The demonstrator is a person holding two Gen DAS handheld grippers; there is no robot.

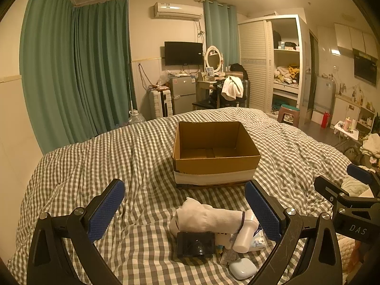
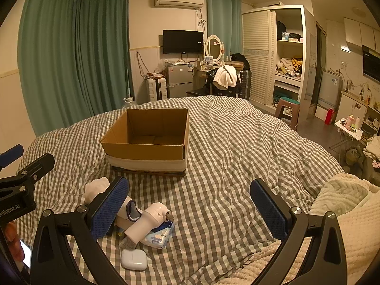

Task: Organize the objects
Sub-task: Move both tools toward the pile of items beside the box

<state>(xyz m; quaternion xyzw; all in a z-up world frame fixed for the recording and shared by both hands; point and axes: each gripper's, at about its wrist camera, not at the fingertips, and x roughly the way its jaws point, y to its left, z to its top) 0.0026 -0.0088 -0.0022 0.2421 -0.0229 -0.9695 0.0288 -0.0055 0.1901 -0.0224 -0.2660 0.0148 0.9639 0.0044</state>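
An open, empty cardboard box sits on the checked bed; it also shows in the right wrist view. A small pile lies in front of it: a white sock, a black case, a white bottle, a tissue pack and a white earbud case. My left gripper is open, its jaws standing either side of the pile. My right gripper is open and empty, just right of the pile.
A cream fleece blanket lies at the bed's right edge. Beyond the bed stand a small fridge, a dressing table with mirror, a wardrobe and a stool. Green curtains hang at left.
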